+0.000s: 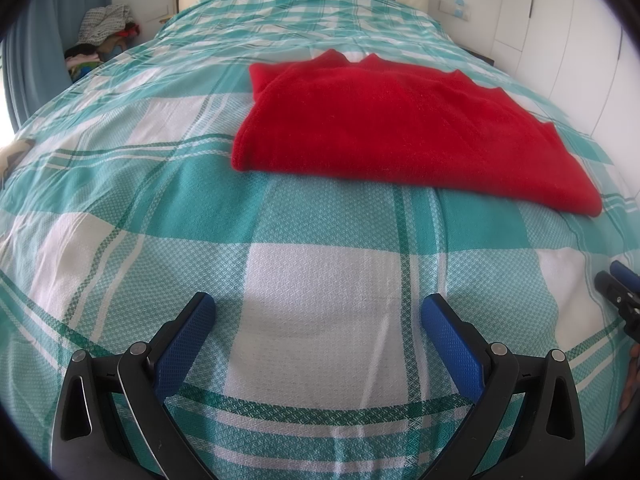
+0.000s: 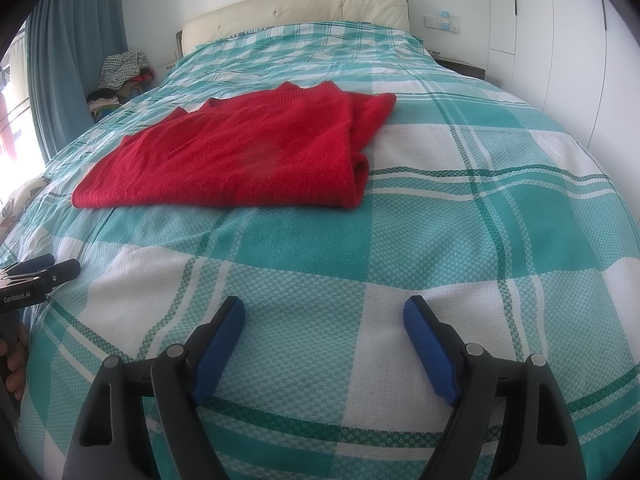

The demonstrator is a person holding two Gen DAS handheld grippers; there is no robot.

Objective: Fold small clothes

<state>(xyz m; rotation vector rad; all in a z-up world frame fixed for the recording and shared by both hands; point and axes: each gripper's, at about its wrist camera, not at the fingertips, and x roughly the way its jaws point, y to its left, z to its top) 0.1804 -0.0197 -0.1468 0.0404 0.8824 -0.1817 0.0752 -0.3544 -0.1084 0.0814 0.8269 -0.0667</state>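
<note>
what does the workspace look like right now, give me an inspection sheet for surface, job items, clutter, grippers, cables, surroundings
surface: bed with teal and white plaid woven cover, lightly wrinkled.
job's things: red fuzzy knit sweater, already folded into a flat rectangle, lying on the cover ahead of both grippers, touched by neither.
clutter: heap of mixed clothes beside the bed's far left corner.
grippers: left gripper open, empty, above the cover; right gripper open, empty, above the cover.
cables: nothing seen.
surroundings: cream padded headboard, blue curtain on the left, white wardrobe doors on the right, wall socket plate.
</note>
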